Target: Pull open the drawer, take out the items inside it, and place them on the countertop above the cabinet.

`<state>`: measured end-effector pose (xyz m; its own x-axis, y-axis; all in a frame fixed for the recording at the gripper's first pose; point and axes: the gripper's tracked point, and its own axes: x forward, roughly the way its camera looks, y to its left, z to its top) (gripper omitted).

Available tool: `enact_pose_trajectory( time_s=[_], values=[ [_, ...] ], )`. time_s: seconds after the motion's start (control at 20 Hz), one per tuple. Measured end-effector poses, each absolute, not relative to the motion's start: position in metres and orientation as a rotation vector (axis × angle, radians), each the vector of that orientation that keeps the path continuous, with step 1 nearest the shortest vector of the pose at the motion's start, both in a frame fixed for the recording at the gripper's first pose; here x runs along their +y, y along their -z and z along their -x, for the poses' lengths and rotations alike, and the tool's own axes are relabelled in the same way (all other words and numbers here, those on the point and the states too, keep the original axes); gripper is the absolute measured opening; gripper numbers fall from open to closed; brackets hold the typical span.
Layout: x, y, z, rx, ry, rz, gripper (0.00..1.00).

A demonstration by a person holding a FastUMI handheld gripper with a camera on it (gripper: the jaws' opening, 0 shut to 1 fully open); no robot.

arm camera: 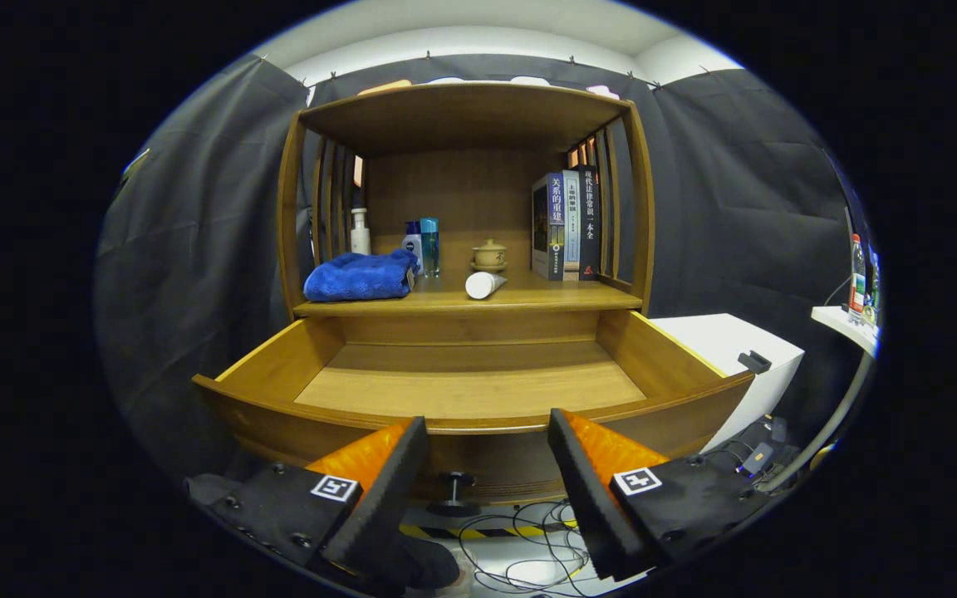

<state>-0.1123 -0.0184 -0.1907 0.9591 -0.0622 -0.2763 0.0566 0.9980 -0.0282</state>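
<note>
Black cloth wall (pixel 196 224) hung behind and around, pinned under a white ceiling (pixel 478 25). A white box unit (pixel 736 349) stood to the right, a white side table (pixel 848 324) with bottles (pixel 858 266) further right. Cables (pixel 528 548) lay on the floor.

Wooden countertop (pixel 528 297) with blue towel (pixel 360 276), bottles (pixel 424 246), white tube (pixel 484 285), teacup (pixel 489 255), books (pixel 566 225).

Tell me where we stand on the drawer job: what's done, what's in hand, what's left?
Done: the drawer is pulled open, and the part of its floor in view is bare. A blue towel and a white tube lie on the countertop above. In hand: nothing; the gripper is open, fingers apart over the drawer's front edge, above its knob. Left: apparently nothing, though the front wall hides the near strip of the floor.
</note>
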Motion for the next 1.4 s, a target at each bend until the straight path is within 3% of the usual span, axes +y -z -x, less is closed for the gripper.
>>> enact_pose_trajectory(
  time_s=[0.45,1.4],
  values=[
    [-0.025,0.189,0.087,0.265,0.058,-0.009,0.98],
    [-0.027,0.180,-0.035,0.256,0.067,0.066,0.97]
  ],
)
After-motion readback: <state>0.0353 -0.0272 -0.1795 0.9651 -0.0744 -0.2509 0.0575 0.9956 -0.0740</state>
